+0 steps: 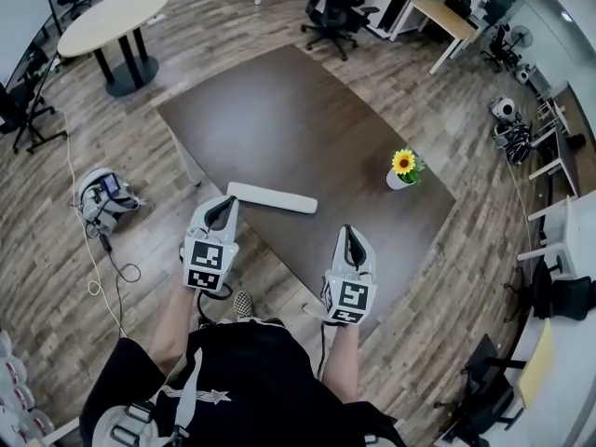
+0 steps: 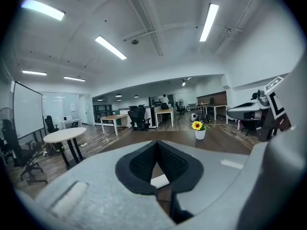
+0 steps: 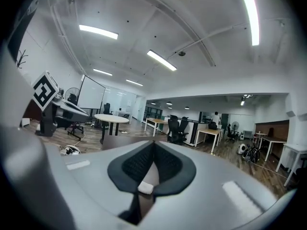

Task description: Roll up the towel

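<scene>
Rolled towel (image 1: 272, 197) lies on the dark surface (image 1: 307, 119), near its front edge. Left gripper (image 1: 226, 205) and right gripper (image 1: 348, 236) are closed, empty and clear of it. Judgement: keep both off the roll so it holds.

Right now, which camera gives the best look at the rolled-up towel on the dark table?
The head view: the whole rolled towel lies in plain sight on the table. The left gripper view and the right gripper view each show only a small white patch past their closed jaws, probably a bit of it.
</scene>
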